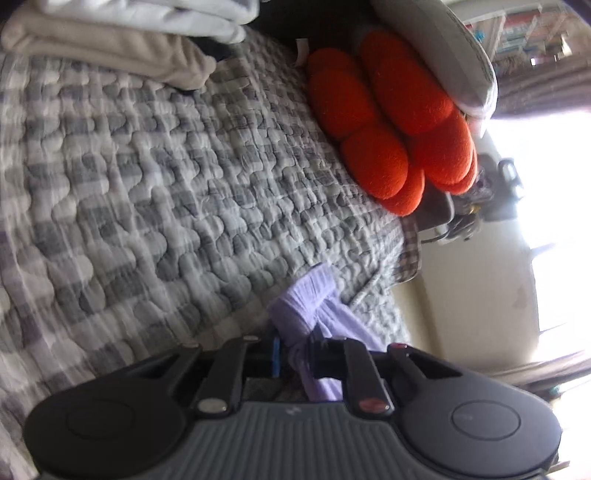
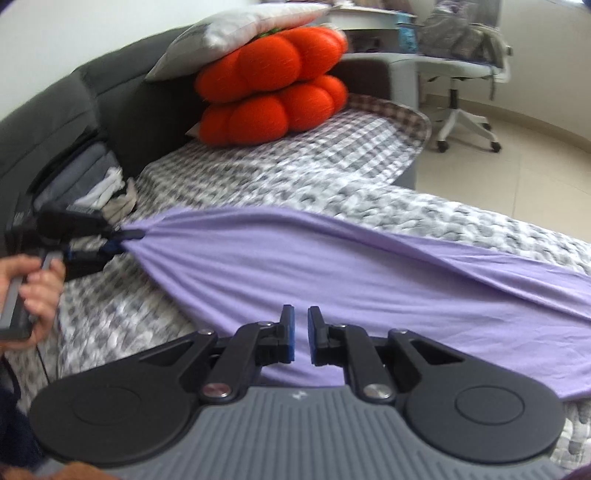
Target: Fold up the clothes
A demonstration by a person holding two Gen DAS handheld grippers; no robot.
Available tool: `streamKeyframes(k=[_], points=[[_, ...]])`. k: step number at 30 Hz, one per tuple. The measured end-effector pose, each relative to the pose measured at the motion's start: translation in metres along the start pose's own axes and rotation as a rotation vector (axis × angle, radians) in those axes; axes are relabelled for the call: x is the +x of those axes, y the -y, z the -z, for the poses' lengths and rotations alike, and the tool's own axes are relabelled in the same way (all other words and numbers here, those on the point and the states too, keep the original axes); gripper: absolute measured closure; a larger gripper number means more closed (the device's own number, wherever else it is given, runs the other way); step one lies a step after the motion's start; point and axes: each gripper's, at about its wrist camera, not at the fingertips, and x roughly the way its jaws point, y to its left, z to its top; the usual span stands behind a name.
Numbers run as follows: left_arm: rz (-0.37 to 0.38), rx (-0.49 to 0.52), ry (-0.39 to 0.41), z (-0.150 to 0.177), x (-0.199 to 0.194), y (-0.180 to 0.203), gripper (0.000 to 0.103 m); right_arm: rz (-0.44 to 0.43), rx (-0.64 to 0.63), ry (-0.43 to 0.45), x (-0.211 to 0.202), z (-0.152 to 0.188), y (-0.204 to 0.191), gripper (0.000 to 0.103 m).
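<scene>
A lilac garment [image 2: 332, 266] lies stretched over the checked quilt [image 2: 295, 166]. One bunched corner is pinched in my left gripper [image 2: 123, 242], at the left of the right wrist view, and a hand [image 2: 40, 291] holds that gripper's handle. In the left wrist view the same lilac cloth [image 1: 314, 306] rises between the jaws of my left gripper [image 1: 295, 354], which is shut on it. My right gripper [image 2: 301, 321] hovers over the garment's near edge. Only a narrow gap separates its pads, and nothing is between them.
Orange lobed cushions [image 2: 273, 88] sit under a grey pillow [image 2: 240, 29] against the dark sofa back [image 2: 74, 103]. Folded beige and white clothes [image 1: 110, 40] are stacked on the quilt [image 1: 147, 184]. An open bag [image 2: 92, 177] holds clothes. A white office chair [image 2: 461, 92] stands on the floor beyond.
</scene>
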Motion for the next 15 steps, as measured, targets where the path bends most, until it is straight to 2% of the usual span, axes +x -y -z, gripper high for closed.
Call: streamKeyframes(k=[3,6,10,11,12,14,15], points=[[-0.033,0.039,-0.023,0.003,0.006,0.004,0.087,-0.027,-0.047,-0.053,0.009,0.005,-0.01,0.09],[-0.017,0.012,-0.036,0.0,0.007,-0.001,0.084,-0.071,-0.128,-0.083,0.008,0.01,-0.024,0.09],[-0.01,-0.007,-0.047,-0.004,0.009,-0.007,0.072,-0.129,-0.234,-0.09,0.005,0.016,-0.04,0.09],[-0.009,-0.004,-0.045,-0.005,0.01,-0.007,0.07,-0.142,-0.254,-0.092,0.004,0.018,-0.042,0.087],[-0.005,0.0,-0.043,-0.005,0.01,-0.007,0.069,-0.148,-0.272,-0.097,0.005,0.019,-0.045,0.083],[-0.006,0.009,-0.036,-0.005,0.011,-0.005,0.068,-0.109,-0.298,-0.109,0.012,0.024,-0.051,0.041],[-0.006,0.011,-0.03,-0.005,0.01,-0.004,0.068,-0.09,-0.314,-0.11,0.015,0.027,-0.054,0.039]])
